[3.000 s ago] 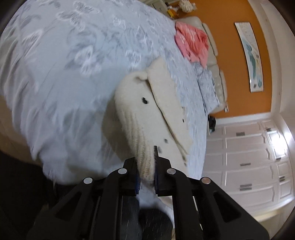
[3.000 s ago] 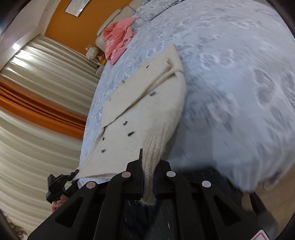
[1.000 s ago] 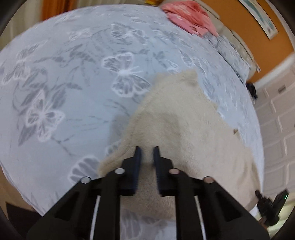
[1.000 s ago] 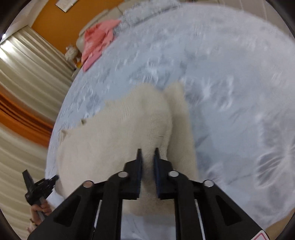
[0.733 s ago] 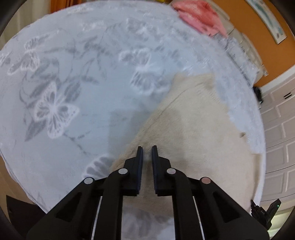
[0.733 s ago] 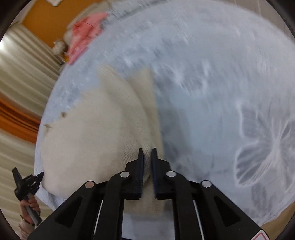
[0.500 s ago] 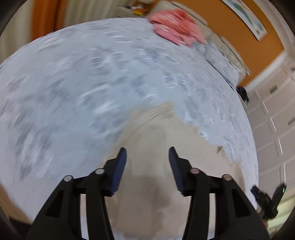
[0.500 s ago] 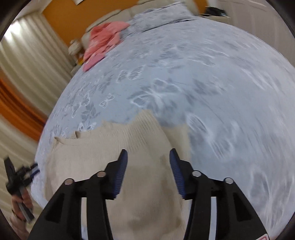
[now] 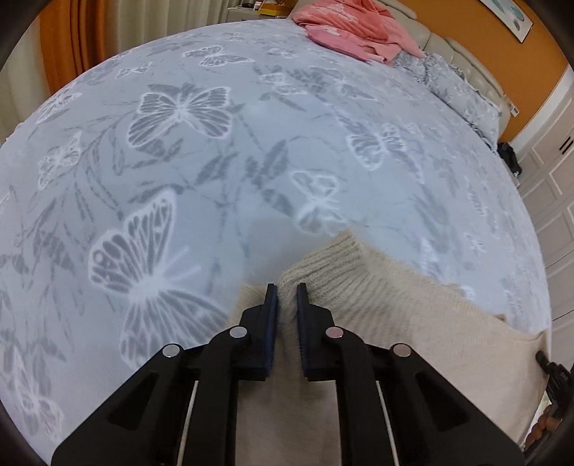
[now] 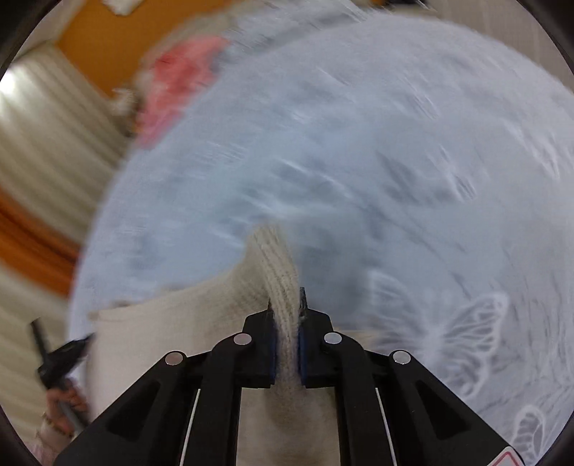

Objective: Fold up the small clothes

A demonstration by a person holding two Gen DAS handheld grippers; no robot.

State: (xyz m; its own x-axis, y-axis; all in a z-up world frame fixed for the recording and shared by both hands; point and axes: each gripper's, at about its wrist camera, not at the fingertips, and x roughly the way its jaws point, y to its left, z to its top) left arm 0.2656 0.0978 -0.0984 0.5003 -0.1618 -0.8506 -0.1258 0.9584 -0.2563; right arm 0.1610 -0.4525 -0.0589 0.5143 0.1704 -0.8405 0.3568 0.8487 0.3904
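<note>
While the cream sweater [image 9: 412, 322] lies on the bed [image 9: 215, 161] at its near edge, I have a fresh hold on it at two places: my left gripper [image 9: 287, 297] has just been closing and now pinches the knit beside a ribbed cuff [image 9: 333, 261], and my right gripper [image 10: 285, 304] has likewise just been closing and is clamped on a ribbed band [image 10: 278, 272] that stands up between its fingers. Judging from how the cloth lies, the fold is only partly made: the body is spread flat toward me, one ribbed end points out across the bedspread, and I would still expect at least one more fold before it makes a neat packet. How many layers already lie under my fingers I cannot tell, and the right view is smeared by motion, so the edges there are unclear. Elsewhere, a heap of pink clothes [image 9: 355, 25] sits well apart at the far end of the bed by the headboard [image 9: 462, 50], probably waiting its turn. Curtains [image 9: 71, 46] hang to one side and white cupboards [image 9: 552, 200] stand to the other. Nothing lies on the patterned spread between the sweater and the pink heap, so my way forward looks free.
</note>
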